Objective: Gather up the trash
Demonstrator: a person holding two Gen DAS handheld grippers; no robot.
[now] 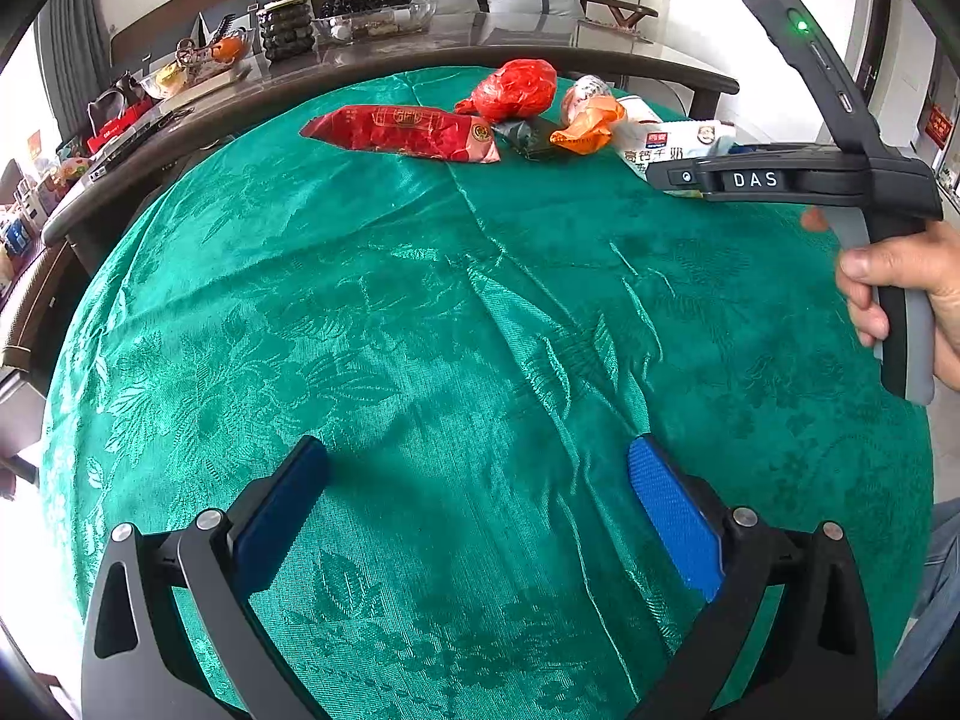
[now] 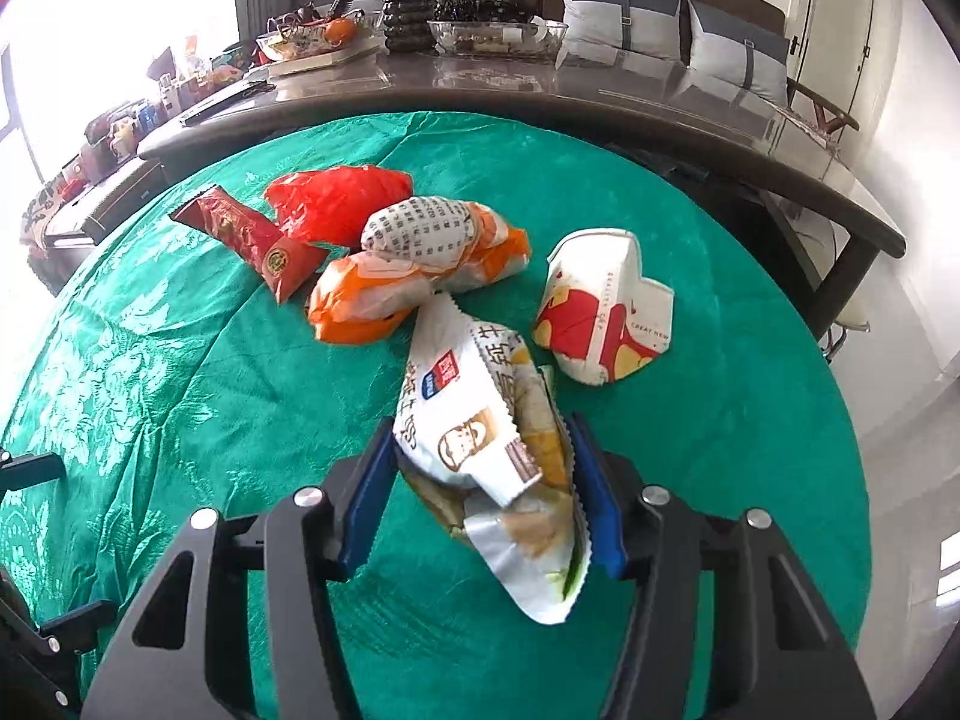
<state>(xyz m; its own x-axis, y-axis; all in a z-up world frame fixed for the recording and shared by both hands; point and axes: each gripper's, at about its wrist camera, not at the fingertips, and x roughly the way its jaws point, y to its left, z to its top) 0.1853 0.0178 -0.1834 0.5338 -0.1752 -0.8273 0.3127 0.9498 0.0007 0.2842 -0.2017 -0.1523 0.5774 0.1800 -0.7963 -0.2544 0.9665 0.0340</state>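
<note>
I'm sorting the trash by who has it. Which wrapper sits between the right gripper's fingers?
The white milk-snack wrapper, crumpled between the right gripper's blue pads. The long red wrapper, orange wrapper and crushed paper cup lie free on the green cloth.

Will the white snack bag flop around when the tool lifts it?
Probably. The white snack bag looks thin and crinkled, and its torn end already droops below the right tool. It seems empty, so likely very light. Its shiny film may be slippery between the pads.
</note>
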